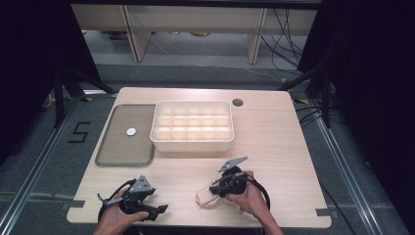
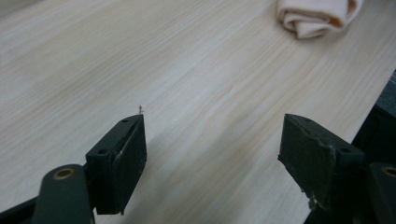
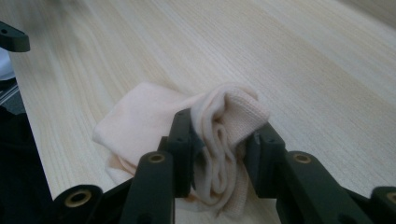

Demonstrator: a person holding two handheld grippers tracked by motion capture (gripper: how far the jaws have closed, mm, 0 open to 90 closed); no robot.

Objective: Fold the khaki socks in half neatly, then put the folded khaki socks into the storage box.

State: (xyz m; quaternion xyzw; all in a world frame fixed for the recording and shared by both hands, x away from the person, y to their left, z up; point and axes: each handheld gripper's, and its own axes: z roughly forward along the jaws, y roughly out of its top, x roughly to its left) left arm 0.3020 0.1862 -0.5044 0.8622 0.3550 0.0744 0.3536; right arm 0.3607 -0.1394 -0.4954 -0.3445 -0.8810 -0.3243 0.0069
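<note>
A rolled pale peach cloth (image 1: 203,198) lies near the table's front edge, in front of the person's right hand. My right gripper (image 1: 214,190) is shut on it. In the right gripper view the two black jaws pinch the cloth's folded end (image 3: 233,112) between them, around the right gripper (image 3: 222,126), and the rest of the cloth spreads to the left. My left gripper (image 1: 158,210) is at the front left, pointing right, apart from the cloth. The left gripper (image 2: 214,122) stands open over bare wood, with the cloth (image 2: 317,16) farther off at the top right.
A white tray (image 1: 193,143) divided into several compartments sits at the table's middle back. Left of it lies a flat dark tray (image 1: 103,152) with a small white disc (image 1: 131,131) on it. A round cable hole (image 1: 238,102) is behind the white tray.
</note>
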